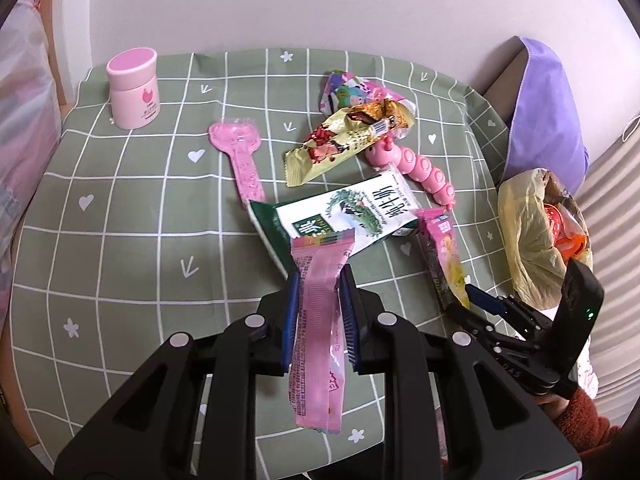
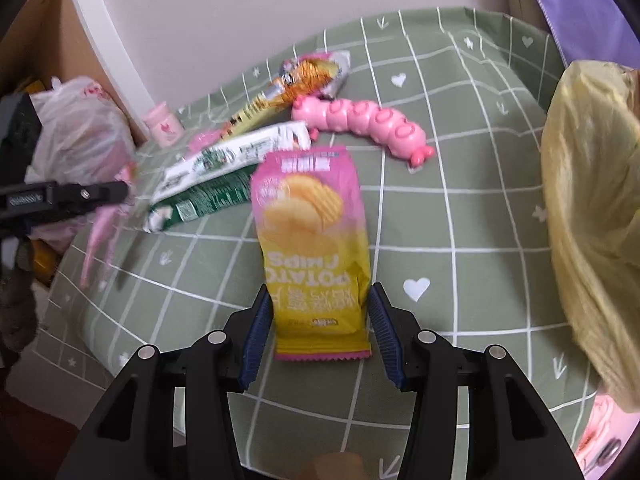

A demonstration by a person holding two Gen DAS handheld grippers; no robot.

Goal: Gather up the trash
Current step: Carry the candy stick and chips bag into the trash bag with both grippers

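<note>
**Two wrappers in the jaws, yellow bag beside the worktop**

Left wrist view: left gripper point(image 1: 318, 312) with jaws pinching a pink wrapper point(image 1: 318, 332), long axis running along the fingers, far end toward the green-and-white packet point(image 1: 344, 216). Small print on the pink film, unreadable. Large Chinese characters on the packet, upside down here. Beyond the packet, a gold snack wrapper point(image 1: 344, 140) with a barcode; right of it, a pink caterpillar toy point(image 1: 424, 168). Left of the packet, a pink spoon point(image 1: 240, 152) and, further back, a pink jar point(image 1: 134, 88). Far right of the packet, a yellow trash bag point(image 1: 532, 248), mouth open.

Right wrist view: right gripper point(image 2: 318, 328) with jaws closed lightly on a chips bag point(image 2: 316, 240), "POTATO CHIPS" reading upside down, long axis pointing away toward the packet point(image 2: 224, 176). Green checked worktop point(image 2: 460, 216) beneath. Yellow bag point(image 2: 592, 216) far right of the chips.
</note>
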